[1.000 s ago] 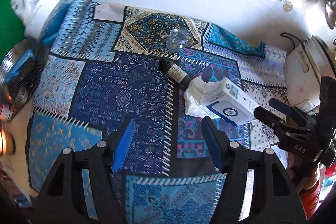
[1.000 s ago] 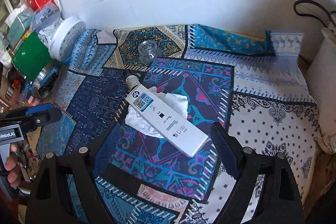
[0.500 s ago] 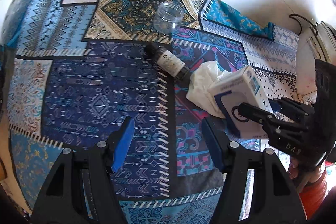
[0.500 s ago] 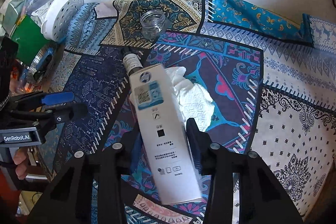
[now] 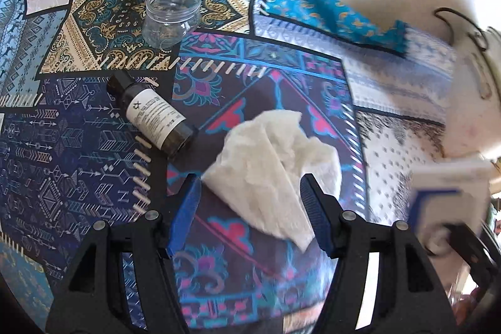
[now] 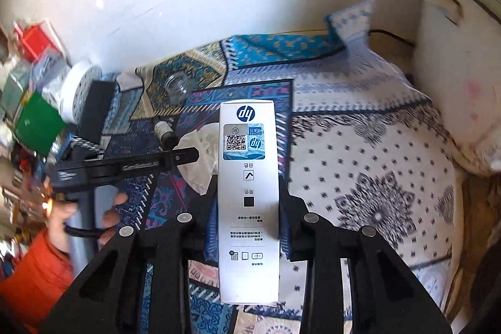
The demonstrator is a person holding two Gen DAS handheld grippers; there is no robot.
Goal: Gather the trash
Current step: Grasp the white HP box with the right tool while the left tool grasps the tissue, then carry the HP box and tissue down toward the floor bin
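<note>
right gripper point(image 6: 249, 208): clamping the white HP box point(image 6: 249, 196) between both blue pads, box sitting lengthwise along the fingers, logo end pointing away from the camera, near end sticking out toward the lens
box position: hanging above the patterned cloth point(image 6: 360, 177), not touching it; in the left wrist view it is showing as a blurred white-and-blue shape at the far right edge point(image 5: 451, 202)
left gripper point(image 5: 250, 202): jaws standing wide apart, gripping nothing, hovering over the cloth
tissue point(image 5: 275, 165): crumpled white sheet lying on the dark purple patch of the cloth point(image 5: 78, 171), its near part sitting between the left fingers; contact with the pads is not clear from this view
tissue from right wrist view point(image 6: 200, 155): partly hiding behind the box and the left gripper point(image 6: 169, 158)
bottle point(image 5: 150, 113): dark, white label, lying on its side just left of the tissue, cap pointing up-left, apart from the left fingers
jar point(image 5: 172, 16): clear, lidless, standing upright on the gold-and-teal patch, beyond the bottle, well apart from both grippers
left hand point(image 6: 84, 215): wrapping the left gripper handle, orange sleeve showing below it
background: white wall behind the cloth; green and red items blurring at the left edge of the right wrist view
</note>
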